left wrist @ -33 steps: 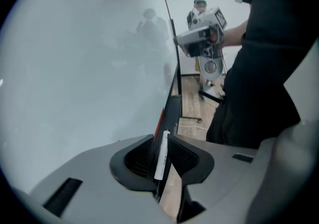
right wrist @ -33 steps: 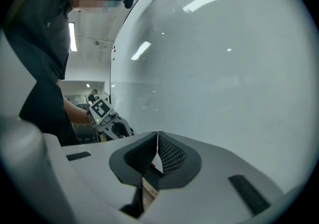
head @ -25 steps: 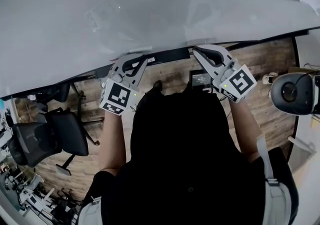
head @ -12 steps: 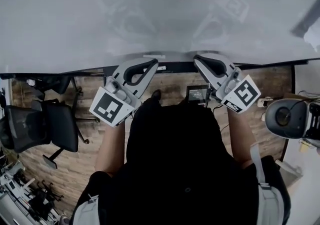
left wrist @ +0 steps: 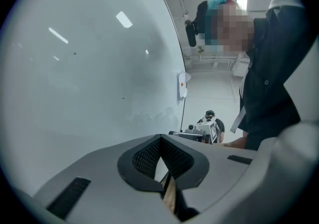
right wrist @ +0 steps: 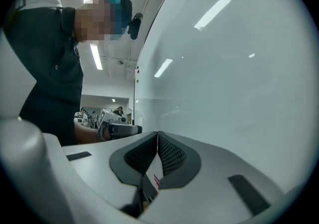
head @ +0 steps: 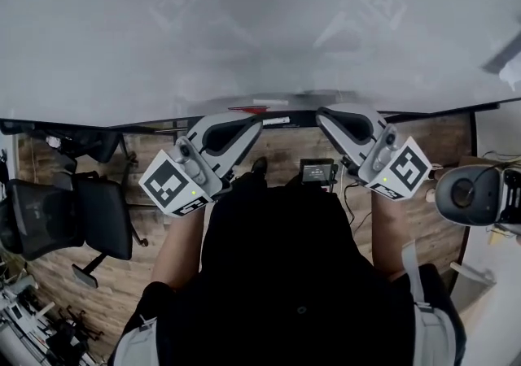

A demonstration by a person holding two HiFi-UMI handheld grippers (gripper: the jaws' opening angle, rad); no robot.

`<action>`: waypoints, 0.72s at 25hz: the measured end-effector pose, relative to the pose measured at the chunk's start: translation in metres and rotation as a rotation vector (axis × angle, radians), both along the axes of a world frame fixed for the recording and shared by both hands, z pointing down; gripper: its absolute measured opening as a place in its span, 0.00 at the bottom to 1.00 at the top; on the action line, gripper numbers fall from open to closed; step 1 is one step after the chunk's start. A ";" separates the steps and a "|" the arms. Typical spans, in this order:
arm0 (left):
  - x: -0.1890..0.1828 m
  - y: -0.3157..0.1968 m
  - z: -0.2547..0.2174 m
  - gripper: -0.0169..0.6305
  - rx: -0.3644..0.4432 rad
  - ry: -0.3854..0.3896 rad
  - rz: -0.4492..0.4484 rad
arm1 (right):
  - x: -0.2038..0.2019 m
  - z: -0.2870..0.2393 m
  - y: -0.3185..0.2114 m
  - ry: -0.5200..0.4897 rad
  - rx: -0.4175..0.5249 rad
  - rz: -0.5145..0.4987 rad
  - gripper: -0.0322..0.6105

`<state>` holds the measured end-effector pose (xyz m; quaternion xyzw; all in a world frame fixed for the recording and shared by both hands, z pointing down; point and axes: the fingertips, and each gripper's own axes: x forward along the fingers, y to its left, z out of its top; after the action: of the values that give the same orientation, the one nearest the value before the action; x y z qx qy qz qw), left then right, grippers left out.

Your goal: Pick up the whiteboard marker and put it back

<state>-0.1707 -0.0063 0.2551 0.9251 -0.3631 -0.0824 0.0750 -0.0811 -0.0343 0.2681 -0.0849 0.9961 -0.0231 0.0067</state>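
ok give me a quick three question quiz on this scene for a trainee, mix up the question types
1. True or false: the left gripper has its jaws spread wide.
2. Which surface are the left gripper and the right gripper both held in front of? A) whiteboard B) fridge door C) bookshelf
3. What piece of furniture stands on the wood floor at the left of the head view?

Key: 1 false, its jaws are together with nothing gripped. 2 A. 3 a black office chair.
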 end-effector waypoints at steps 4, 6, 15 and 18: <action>-0.006 0.013 0.005 0.04 0.019 -0.024 0.077 | -0.014 0.009 0.011 0.015 0.003 0.036 0.08; -0.012 0.017 0.003 0.04 0.018 -0.016 0.099 | -0.018 0.012 0.015 0.037 0.001 0.059 0.08; -0.005 0.042 0.010 0.04 -0.018 0.050 0.153 | -0.025 0.021 0.055 0.054 -0.043 0.000 0.08; 0.009 0.053 0.003 0.04 -0.006 0.057 0.169 | -0.018 0.019 0.064 0.042 -0.047 -0.008 0.08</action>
<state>-0.1620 0.0465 0.2581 0.9494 -0.2816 -0.1010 0.0949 -0.0995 0.0294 0.2867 -0.0815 0.9955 -0.0448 -0.0165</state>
